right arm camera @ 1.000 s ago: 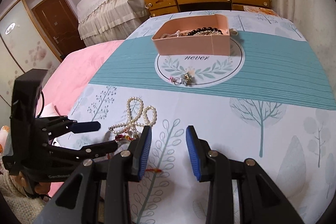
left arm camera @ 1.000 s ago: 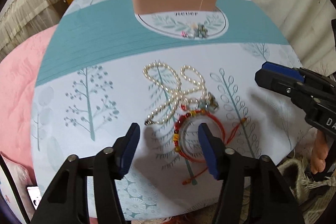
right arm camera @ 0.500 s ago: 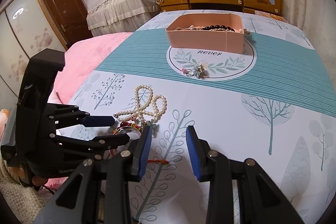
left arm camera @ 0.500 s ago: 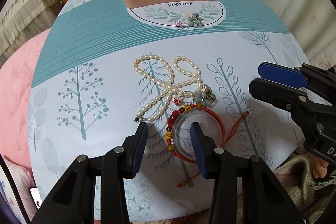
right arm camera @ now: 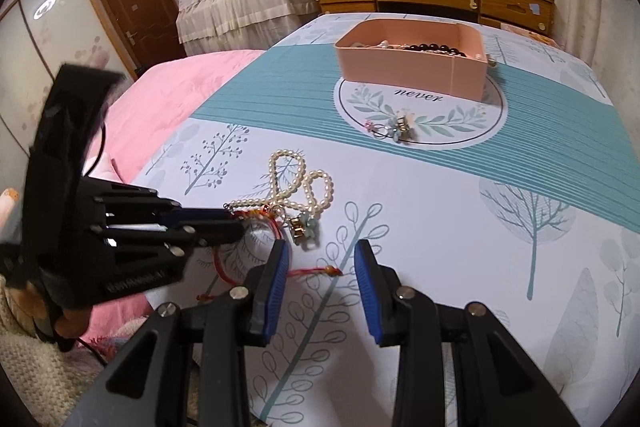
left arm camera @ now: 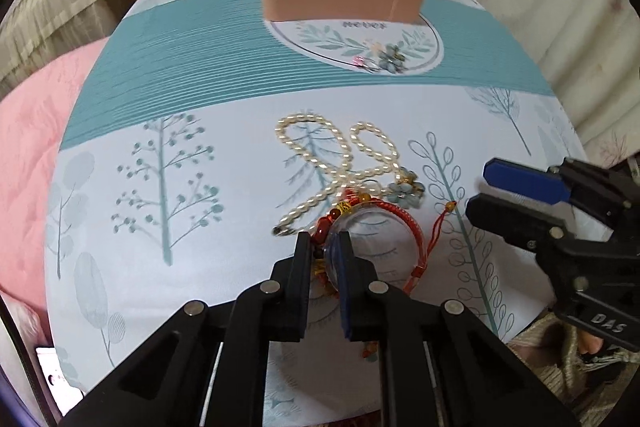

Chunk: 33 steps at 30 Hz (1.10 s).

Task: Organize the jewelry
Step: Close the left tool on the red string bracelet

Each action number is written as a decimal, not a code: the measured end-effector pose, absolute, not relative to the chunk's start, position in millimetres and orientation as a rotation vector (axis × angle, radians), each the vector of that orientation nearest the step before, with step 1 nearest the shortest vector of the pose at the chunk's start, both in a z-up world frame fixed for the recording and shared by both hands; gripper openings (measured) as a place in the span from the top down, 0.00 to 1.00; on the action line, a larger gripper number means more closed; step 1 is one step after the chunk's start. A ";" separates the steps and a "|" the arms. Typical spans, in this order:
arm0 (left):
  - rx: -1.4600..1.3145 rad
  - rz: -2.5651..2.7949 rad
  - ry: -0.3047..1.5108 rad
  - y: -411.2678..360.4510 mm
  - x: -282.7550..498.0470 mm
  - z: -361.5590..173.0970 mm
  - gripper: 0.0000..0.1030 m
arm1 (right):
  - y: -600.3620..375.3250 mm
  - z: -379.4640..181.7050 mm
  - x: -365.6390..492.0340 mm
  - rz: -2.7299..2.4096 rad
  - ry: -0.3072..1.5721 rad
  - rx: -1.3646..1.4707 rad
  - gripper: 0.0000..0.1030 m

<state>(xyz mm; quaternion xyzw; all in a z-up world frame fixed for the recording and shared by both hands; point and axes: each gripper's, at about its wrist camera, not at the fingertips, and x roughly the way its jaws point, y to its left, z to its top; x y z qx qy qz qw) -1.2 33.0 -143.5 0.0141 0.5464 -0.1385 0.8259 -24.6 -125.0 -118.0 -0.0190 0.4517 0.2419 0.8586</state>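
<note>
A red cord bracelet [left arm camera: 412,227] with amber and red beads lies near the table's front edge, partly on a pearl necklace [left arm camera: 320,151] and beside a blue-green flower charm [left arm camera: 406,189]. My left gripper [left arm camera: 324,247] is closing, and its pads pinch the bracelet's beaded left side. From the right wrist view the left gripper [right arm camera: 234,222] reaches in from the left onto the bracelet [right arm camera: 264,214], next to the pearls [right arm camera: 304,183]. My right gripper [right arm camera: 320,251] stands open above the bracelet's loose cord end and holds nothing; it shows as the right gripper [left arm camera: 480,187] in the left view.
A pink box [right arm camera: 412,67] holding dark beads and other jewelry stands at the far side of the tree-print tablecloth [right arm camera: 520,155]. A small ring and flower piece [right arm camera: 394,127] lie in front of it. Pink bedding [right arm camera: 180,95] lies left; wooden drawers stand behind.
The left jaws have narrowed from wide apart to pinching the bracelet's beaded side. The right gripper has crept slightly nearer the jewelry pile, with its opening unchanged.
</note>
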 end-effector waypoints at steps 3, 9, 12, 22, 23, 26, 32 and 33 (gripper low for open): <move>-0.006 -0.292 1.150 44.4 -4.8 -140.0 0.91 | -114.1 -124.1 -24.1 0.519 0.961 -0.090 0.67; -0.021 -0.284 1.136 57.9 -11.0 -137.0 0.91 | -95.6 -127.7 -23.6 0.549 0.972 -0.143 0.67; -0.025 -0.281 1.131 64.4 -13.4 -137.3 0.91 | -92.1 -128.3 -20.9 0.537 0.978 -0.149 0.67; -0.045 -0.288 1.123 77.7 -13.1 -139.1 0.92 | -82.7 -128.7 -9.8 0.482 0.989 -0.162 0.67; -0.047 -0.291 1.124 78.5 -13.0 -139.6 0.92 | -82.2 -127.8 -10.8 0.478 0.988 -0.168 0.67; -0.054 -0.296 1.126 80.8 -12.4 -140.7 0.92 | -84.6 -121.8 -14.0 0.528 1.006 -0.142 0.67; -0.060 -0.303 1.132 82.3 -10.6 -143.0 0.92 | -85.1 -119.3 -19.7 0.583 1.042 -0.121 0.67; -0.060 -0.307 1.133 81.9 -10.7 -143.3 0.92 | -84.7 -121.7 -18.9 0.594 1.058 -0.110 0.67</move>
